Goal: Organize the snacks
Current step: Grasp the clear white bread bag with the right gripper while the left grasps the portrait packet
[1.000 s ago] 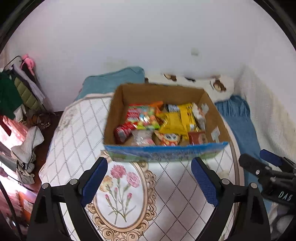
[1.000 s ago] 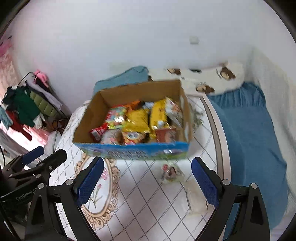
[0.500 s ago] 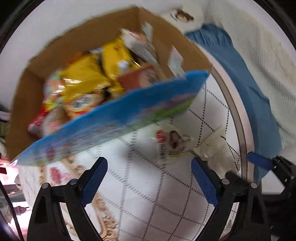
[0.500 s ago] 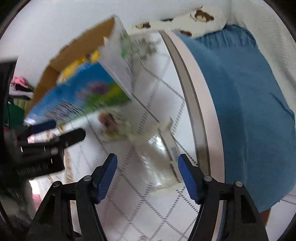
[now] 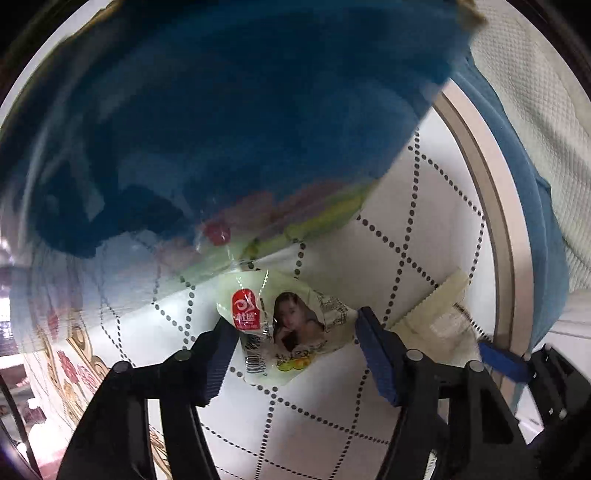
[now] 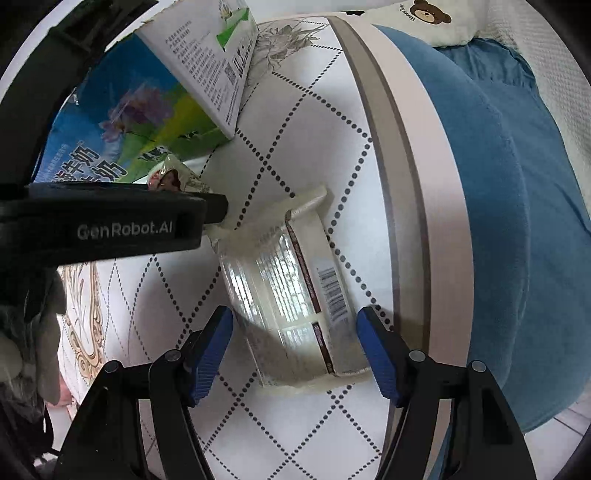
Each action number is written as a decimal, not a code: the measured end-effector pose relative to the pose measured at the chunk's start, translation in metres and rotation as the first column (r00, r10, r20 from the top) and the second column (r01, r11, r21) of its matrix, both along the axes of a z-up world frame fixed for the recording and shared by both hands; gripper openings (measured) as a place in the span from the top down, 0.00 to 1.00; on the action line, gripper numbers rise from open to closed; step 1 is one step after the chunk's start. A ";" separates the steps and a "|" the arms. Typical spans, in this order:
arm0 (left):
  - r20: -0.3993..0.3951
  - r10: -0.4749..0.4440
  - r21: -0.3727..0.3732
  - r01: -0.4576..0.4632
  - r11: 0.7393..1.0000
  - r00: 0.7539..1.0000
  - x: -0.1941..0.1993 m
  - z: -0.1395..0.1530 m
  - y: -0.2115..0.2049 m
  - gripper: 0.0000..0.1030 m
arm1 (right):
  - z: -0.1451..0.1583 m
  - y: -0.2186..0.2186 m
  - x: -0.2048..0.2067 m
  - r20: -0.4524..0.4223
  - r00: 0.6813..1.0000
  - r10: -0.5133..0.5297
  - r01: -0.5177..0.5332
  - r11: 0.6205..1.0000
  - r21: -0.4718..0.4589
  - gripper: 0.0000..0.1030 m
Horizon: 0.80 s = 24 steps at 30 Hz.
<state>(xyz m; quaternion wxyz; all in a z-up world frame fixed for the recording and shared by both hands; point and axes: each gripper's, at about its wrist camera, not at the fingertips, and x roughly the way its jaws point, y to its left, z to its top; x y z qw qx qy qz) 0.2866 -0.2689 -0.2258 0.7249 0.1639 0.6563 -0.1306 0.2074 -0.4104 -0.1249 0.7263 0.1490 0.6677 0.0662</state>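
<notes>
A small pale snack packet [image 5: 284, 328] with a woman's picture and a red label lies on the table. My left gripper [image 5: 295, 354] is open, its fingers on either side of the packet. A long whitish wrapped snack [image 6: 295, 295] with a barcode lies near the table's right edge. My right gripper [image 6: 295, 350] is open around its near end. The blue cardboard snack box [image 6: 122, 114] stands just behind both packets; it fills the top of the left wrist view [image 5: 221, 110], blurred.
The round table [image 6: 376, 110] has a white dotted diamond cloth and a grey-and-white rim. A blue cushion [image 6: 517, 221] and a bear-print pillow [image 6: 424, 14] lie to the right. The left gripper's arm [image 6: 110, 225] crosses the right wrist view.
Both grippers have dropped from above the box to the table in front of it. The left one now straddles the small packet, the right one the long wrapped snack.
</notes>
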 end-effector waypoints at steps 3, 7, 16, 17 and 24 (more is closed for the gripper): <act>0.011 -0.009 0.006 0.009 1.000 1.000 -0.011 0.004 0.009 0.41 | -0.004 0.003 0.003 0.001 1.000 -0.005 0.005 1.000 -0.007 0.34; 0.012 0.001 0.001 -0.001 1.000 1.000 -0.033 0.013 0.040 0.41 | -0.006 0.009 0.001 -0.020 1.000 -0.003 0.003 1.000 -0.010 0.39; -0.117 0.162 -0.045 -0.168 0.985 0.980 -0.099 0.011 0.136 0.41 | -0.010 0.061 -0.042 -0.149 0.989 -0.003 0.022 0.991 0.128 0.40; -0.126 0.181 -0.045 -0.188 0.981 0.975 -0.104 0.009 0.144 0.41 | -0.009 0.068 -0.047 -0.153 0.988 -0.003 0.023 0.991 0.132 0.40; -0.152 0.284 -0.066 -0.297 0.953 0.947 -0.131 0.004 0.184 0.40 | -0.004 0.106 -0.064 -0.177 0.984 0.021 -0.003 0.995 0.103 0.40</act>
